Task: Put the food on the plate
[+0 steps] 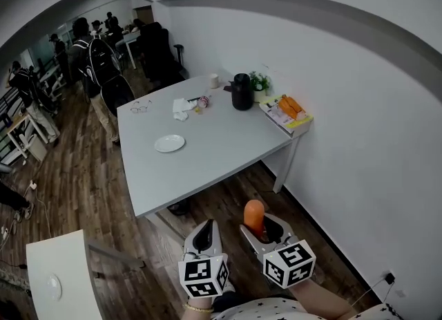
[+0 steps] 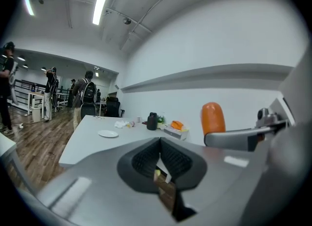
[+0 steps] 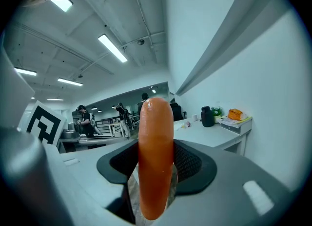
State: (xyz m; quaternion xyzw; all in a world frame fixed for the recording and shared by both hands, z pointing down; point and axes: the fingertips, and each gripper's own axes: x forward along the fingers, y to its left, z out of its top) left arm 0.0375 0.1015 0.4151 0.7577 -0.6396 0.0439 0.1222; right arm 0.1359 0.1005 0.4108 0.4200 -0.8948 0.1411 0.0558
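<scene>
An orange sausage (image 1: 254,216) stands upright in my right gripper (image 1: 266,232), whose jaws are shut on it. In the right gripper view the sausage (image 3: 155,156) fills the middle between the dark pads (image 3: 192,164). My left gripper (image 1: 205,237) is beside it on the left, shut with nothing in it; its pads (image 2: 146,159) meet. The sausage (image 2: 213,117) also shows at the right of the left gripper view. A small white plate (image 1: 169,144) lies empty on the grey table (image 1: 207,166), well ahead of both grippers, and the same plate (image 2: 107,133) is seen far off.
At the table's far end stand a black jug (image 1: 242,92), a small plant (image 1: 260,82), a cup (image 1: 214,80), crumpled tissue (image 1: 181,108), glasses (image 1: 140,107) and a box with orange packs (image 1: 286,113). A white wall runs on the right. People stand back left. A white side table (image 1: 59,270) is lower left.
</scene>
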